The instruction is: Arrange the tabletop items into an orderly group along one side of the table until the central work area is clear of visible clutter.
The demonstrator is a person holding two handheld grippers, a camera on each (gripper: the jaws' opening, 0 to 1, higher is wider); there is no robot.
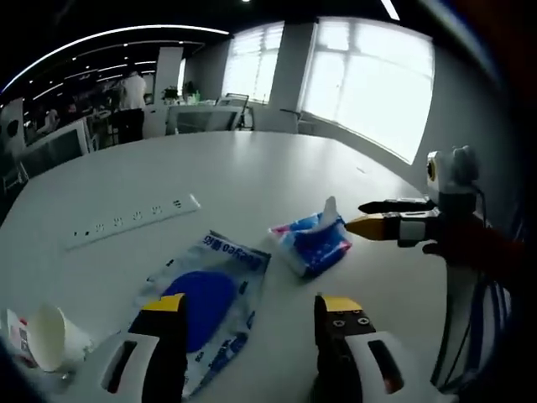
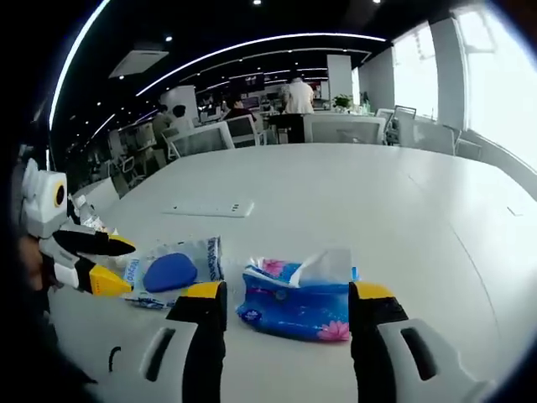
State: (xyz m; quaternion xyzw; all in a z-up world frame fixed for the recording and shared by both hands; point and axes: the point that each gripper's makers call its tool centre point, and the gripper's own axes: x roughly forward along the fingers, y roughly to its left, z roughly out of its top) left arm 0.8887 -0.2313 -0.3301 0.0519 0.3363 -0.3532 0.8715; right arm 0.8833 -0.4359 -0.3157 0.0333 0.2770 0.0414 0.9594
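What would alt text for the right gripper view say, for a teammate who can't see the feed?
The open right gripper frames a blue tissue pack lying on a white table, a tissue poking from its top. To its left lie a clear bag with a blue item and the left gripper, with a white power strip farther back.

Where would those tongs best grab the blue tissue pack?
Probably across the tissue pack's soft body, coming in low over the table from the right tongs' side. It lies flat between their open jaws; the white tissue sticking up would likely just pull out.
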